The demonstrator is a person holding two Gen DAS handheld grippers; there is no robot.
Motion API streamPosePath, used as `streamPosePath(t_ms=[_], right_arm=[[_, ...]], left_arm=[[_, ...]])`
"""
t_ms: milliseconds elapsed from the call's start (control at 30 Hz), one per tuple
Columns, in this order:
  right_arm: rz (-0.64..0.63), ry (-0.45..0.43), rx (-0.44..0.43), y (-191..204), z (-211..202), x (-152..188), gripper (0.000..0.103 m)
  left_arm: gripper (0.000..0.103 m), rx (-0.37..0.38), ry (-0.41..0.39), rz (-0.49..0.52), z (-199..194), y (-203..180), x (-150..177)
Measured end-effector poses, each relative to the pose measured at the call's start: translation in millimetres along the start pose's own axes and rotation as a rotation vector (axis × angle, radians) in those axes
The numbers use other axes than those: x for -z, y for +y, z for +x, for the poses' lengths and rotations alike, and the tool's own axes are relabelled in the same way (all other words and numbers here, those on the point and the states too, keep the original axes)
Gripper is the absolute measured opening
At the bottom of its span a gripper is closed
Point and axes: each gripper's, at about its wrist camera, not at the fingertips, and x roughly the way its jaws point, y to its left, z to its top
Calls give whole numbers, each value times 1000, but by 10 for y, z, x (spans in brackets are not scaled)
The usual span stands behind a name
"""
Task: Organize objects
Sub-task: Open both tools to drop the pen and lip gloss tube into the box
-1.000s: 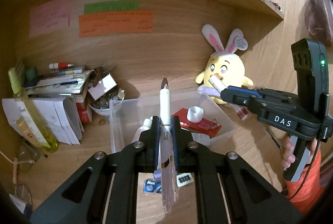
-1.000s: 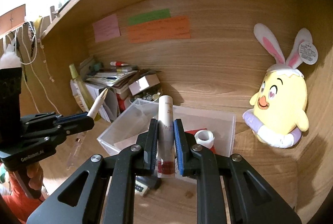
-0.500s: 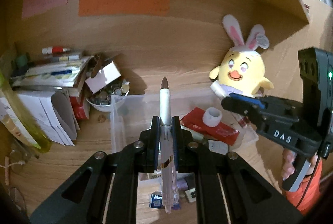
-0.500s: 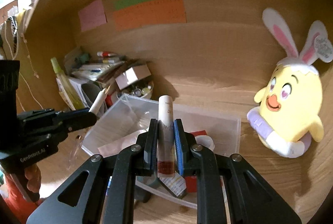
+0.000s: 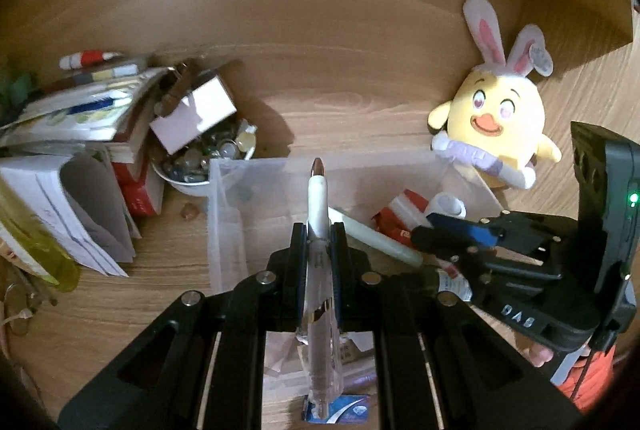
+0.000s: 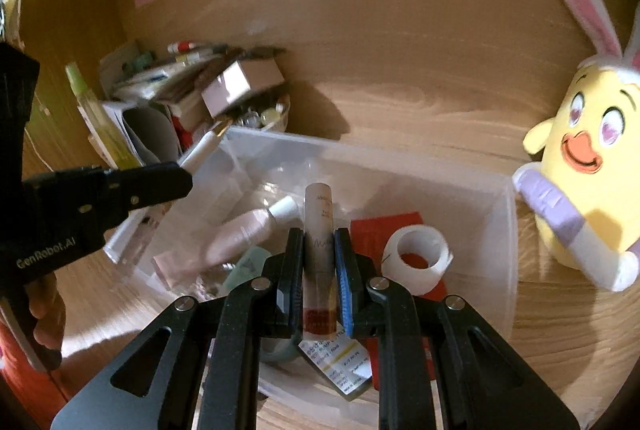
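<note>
Left gripper point(image 5: 318, 250): clamped a white pen point(image 5: 318, 198) above the clear bin's point(image 5: 224, 214) left part.
Right gripper point(image 6: 319, 262): pinched a slim tube point(image 6: 319, 226) (red-based) over the bin's middle.
Bin: at the desk's back edge.

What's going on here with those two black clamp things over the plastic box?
A person is tidying a desk with a handheld gripper in each hand. The left gripper is shut on a white pen; the right gripper is shut on a slim tube. Both are held over the clear plastic bin, not yet released.
</note>
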Motion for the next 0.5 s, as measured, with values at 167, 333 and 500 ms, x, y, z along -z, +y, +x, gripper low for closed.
streamPosePath(t_ms=[167,333,500], right_arm=[[-19,40,-6,32,125,54,14],[-15,45,0,30,163,71,14],[-5,45,5,12,135,53,15]], left_arm=[[10,11,20,12,59,-40,24],[10,-3,-3,15,-6,-59,20],[15,0,-19,20,-103,-89,31]])
